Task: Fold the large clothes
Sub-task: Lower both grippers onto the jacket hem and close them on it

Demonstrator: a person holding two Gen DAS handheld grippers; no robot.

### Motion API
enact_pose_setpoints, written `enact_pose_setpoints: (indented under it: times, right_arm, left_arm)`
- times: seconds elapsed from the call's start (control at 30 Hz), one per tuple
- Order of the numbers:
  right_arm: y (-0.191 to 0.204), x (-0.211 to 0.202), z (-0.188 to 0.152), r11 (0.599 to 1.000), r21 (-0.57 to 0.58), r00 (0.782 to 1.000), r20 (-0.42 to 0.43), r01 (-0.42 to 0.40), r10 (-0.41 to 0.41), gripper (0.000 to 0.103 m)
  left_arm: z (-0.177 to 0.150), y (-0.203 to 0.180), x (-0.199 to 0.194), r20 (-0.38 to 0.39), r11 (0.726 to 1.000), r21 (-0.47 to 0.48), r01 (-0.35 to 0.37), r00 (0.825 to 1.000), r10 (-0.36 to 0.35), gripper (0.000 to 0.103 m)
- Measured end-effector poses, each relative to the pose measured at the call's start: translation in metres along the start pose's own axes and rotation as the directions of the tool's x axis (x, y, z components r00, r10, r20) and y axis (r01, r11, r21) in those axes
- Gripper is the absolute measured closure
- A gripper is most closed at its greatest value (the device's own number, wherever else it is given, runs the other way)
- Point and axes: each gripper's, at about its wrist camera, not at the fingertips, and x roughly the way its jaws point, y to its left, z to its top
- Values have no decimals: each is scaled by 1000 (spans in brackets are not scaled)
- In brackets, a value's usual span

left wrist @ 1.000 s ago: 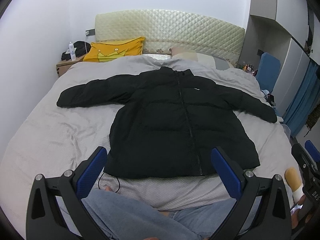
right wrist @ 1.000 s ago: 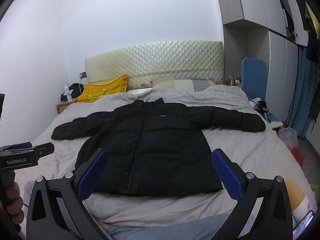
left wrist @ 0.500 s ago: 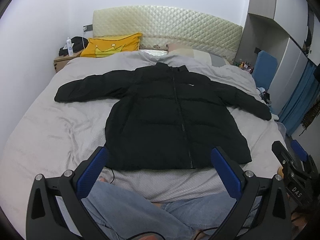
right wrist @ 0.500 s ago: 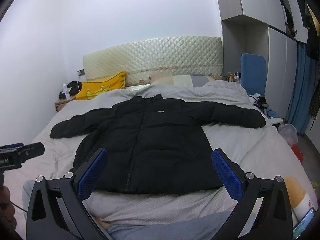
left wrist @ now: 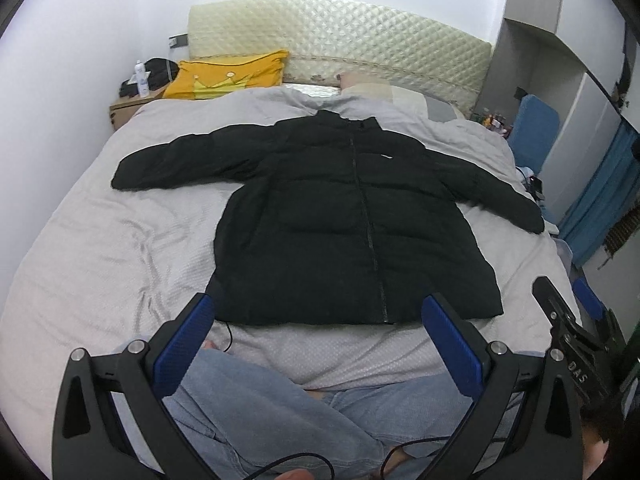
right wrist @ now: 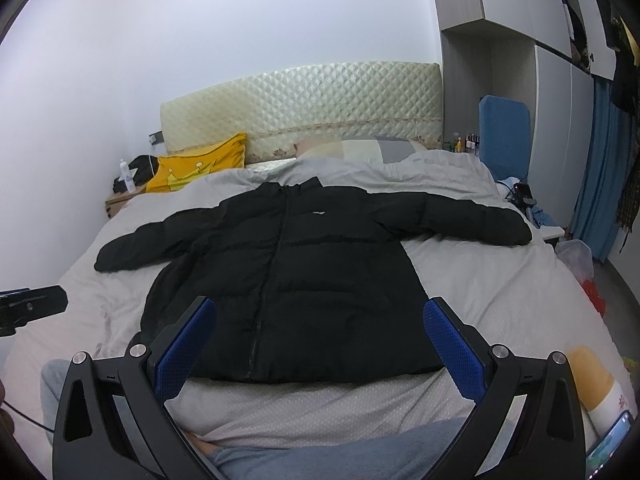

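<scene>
Both grippers have shifted only a little since one second ago: in the left wrist view the black jacket [left wrist: 340,224] now sits a bit lower and more to the left in the frame, and the right gripper's body shows larger at the right edge. The jacket itself has not moved.

It lies flat on the grey bed [left wrist: 100,248], front side up, zipper closed, collar toward the quilted headboard [left wrist: 340,48]. Both sleeves are spread out to the sides, and the hem is near the foot of the bed, close to the person's knees in blue jeans [left wrist: 256,412].

The left gripper [left wrist: 318,344] hovers above the hem, its blue fingers [left wrist: 184,344] wide apart and holding nothing. The right gripper [right wrist: 320,348] also hangs over the hem with fingers [right wrist: 452,348] spread wide, empty, not touching the cloth.

A yellow pillow [right wrist: 196,168] with a crown print leans at the head of the bed on the left, beside a small nightstand [left wrist: 128,108] that carries a white bottle. A blue chair [right wrist: 506,136] stands at the right of the bed.
</scene>
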Motion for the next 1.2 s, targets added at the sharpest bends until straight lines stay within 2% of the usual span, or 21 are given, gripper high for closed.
enact_pose_setpoints:
  times: [0.2,0.27,0.47,0.6,0.7,0.77,0.87,1.07,1.2]
  right_arm:
    - [-2,9,-1,1000,0,1000,-20,6,-6,0]
    - [-4,14,-2,1000,4,1000,-31,2,-2,0]
    - [-12,31,-4,1000,18,999,-51,4,-3,0]
    - [-22,51,-7,1000,10,997,-79,12,-11,0]
    - [-36,72,-8,1000,17,994,-109,2,0,0]
    - [-48,87,-8,999,32,992,-129,-1,5,0]
    - [-64,110,-7,998,56,988,-152,14,-5,0]
    - [-108,162,-6,988,149,975,-222,36,-2,0]
    - [-136,196,-15,972,232,957,-289,38,32,0]
  left_arm:
    - [2,0,6,-15,1000,0,-7,1000,7,0]
    - [3,2,9,-17,1000,4,10,1000,-10,0]
    - [8,24,29,-74,997,-63,36,996,-40,0]
    - [13,46,49,-70,994,-103,-33,997,26,0]
    - [22,62,67,-76,997,-67,-49,996,43,0]
    - [28,73,77,-54,996,-50,-74,996,71,0]
    - [38,92,100,-55,989,-57,-135,990,132,0]
    - [47,124,160,-129,985,-145,-98,989,79,0]
    - [45,138,204,-219,973,-202,-111,974,66,0]
